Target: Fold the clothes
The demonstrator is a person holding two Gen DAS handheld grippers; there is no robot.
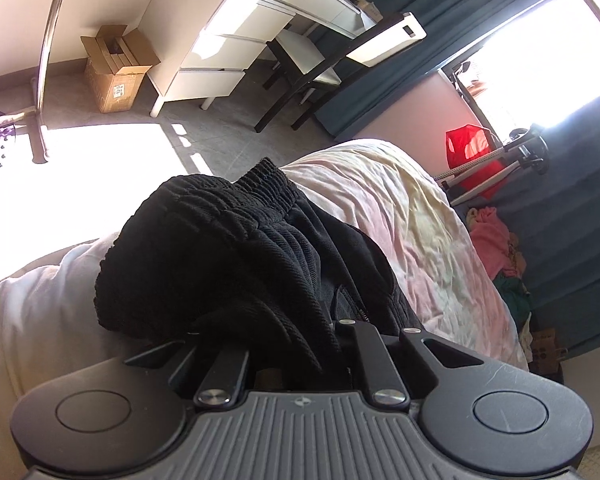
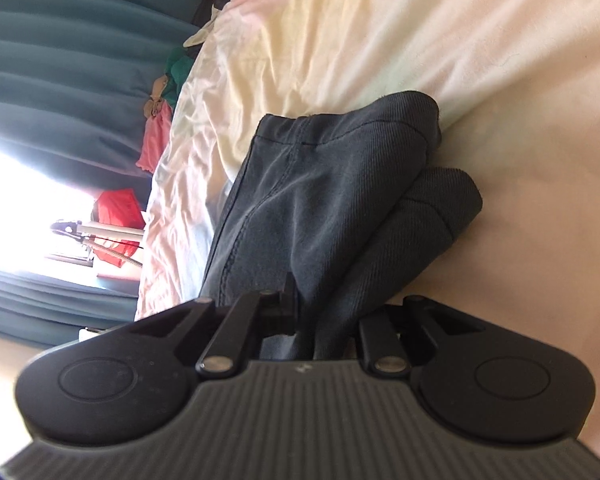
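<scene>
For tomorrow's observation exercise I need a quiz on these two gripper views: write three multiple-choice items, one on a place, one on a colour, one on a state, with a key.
1. Where does the dark garment lie?
A. on the bed sheet
B. on the floor
C. on a chair

2. What colour are the curtains?
A. yellow
B. teal blue
C. white

3. What state is the left gripper in?
A. open, away from the cloth
B. shut on the garment
C. out of view

Key: 1 A, the pale crumpled sheet shows all round it. 2 B, teal folds hang beside the bed in both views. 3 B, black cloth bunches from between its fingers; the right gripper grips likewise.
</scene>
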